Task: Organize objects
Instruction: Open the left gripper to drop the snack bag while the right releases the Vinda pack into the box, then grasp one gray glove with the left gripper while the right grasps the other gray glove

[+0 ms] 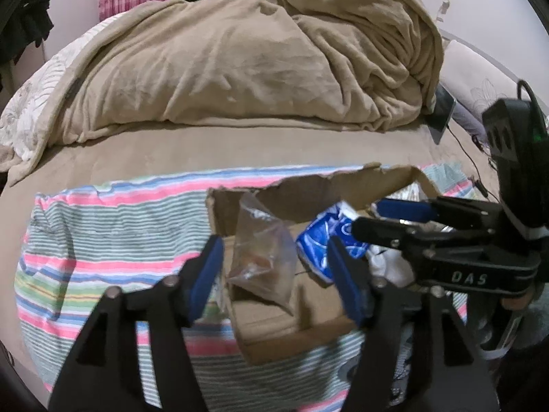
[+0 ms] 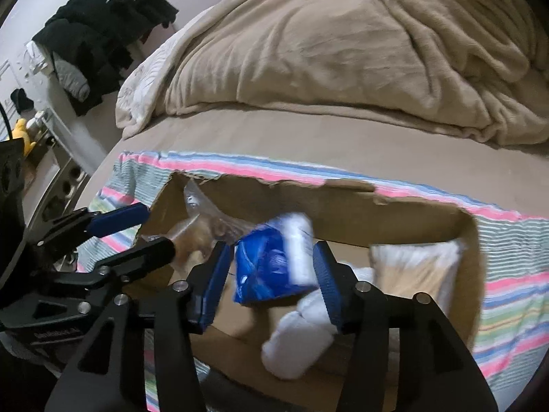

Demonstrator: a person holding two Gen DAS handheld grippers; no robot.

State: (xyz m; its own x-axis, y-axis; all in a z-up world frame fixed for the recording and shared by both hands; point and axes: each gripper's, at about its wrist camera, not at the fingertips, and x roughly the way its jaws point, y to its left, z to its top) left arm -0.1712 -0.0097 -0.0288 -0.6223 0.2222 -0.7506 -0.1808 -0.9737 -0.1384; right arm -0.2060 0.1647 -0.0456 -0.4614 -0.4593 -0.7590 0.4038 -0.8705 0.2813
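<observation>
A torn cardboard box (image 1: 308, 340) (image 2: 394, 206) lies on a striped cloth on the bed. In it are a clear plastic bag (image 1: 260, 257) (image 2: 202, 219), a blue and white packet (image 1: 322, 237) (image 2: 274, 257), a white rolled cloth (image 2: 298, 340) and a pack of cotton swabs (image 2: 411, 267). My left gripper (image 1: 274, 274) is open, its fingers either side of the clear bag, apart from it. My right gripper (image 2: 271, 281) is open around the blue packet, which looks blurred and loose between the pads. The right gripper also shows in the left wrist view (image 1: 377, 219), and the left gripper in the right wrist view (image 2: 144, 230).
The striped cloth (image 1: 103, 250) (image 2: 514, 292) covers the bed's near part. A heaped beige blanket (image 1: 257, 61) (image 2: 343, 44) lies behind the box. A phone with a cable (image 1: 442, 113) lies at the right. Dark clothes (image 2: 96, 34) hang at the far left.
</observation>
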